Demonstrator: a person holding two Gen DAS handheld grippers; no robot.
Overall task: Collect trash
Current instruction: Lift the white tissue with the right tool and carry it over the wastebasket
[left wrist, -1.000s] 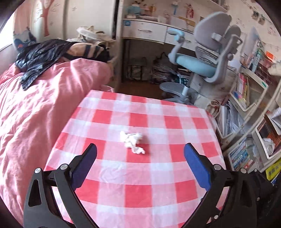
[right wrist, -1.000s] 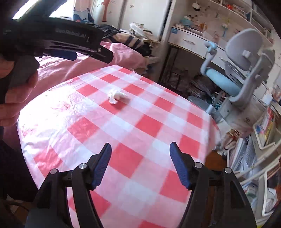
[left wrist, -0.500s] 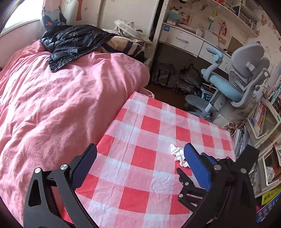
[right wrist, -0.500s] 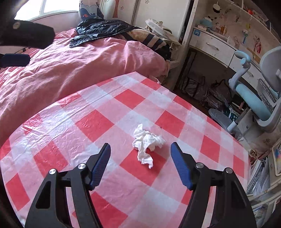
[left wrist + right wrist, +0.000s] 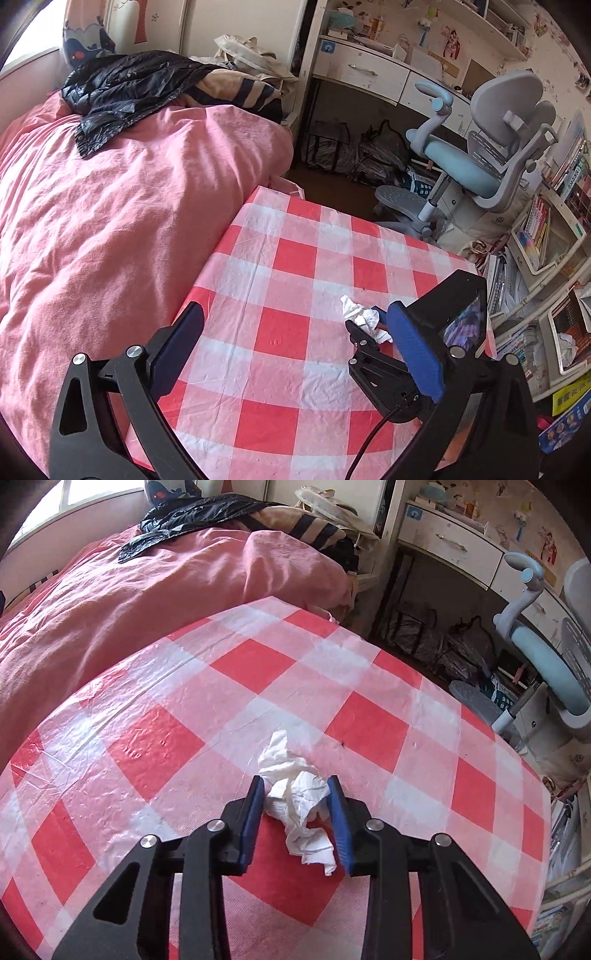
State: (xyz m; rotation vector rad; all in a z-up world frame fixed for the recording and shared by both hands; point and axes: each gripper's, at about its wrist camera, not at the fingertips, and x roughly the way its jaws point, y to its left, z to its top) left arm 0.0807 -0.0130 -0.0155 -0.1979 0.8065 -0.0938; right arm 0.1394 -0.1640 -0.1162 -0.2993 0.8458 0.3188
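the right gripper [image 5: 295,794], its jaws just closing, pinches the crumpled tissue [image 5: 295,797] on the checked tablecloth [image 5: 166,738]; the left gripper [image 5: 291,339] at nine o'clock stands spread, empty.

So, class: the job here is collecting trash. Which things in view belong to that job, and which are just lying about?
Part of the job:
- crumpled tissue on the checked tablecloth
- right gripper, jaws just closing on the tissue
- left gripper, open

Just lying about:
- black jacket
- pink duvet
- desk chair

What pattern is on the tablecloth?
Red and white checks on the tablecloth, seen best in the right wrist view.
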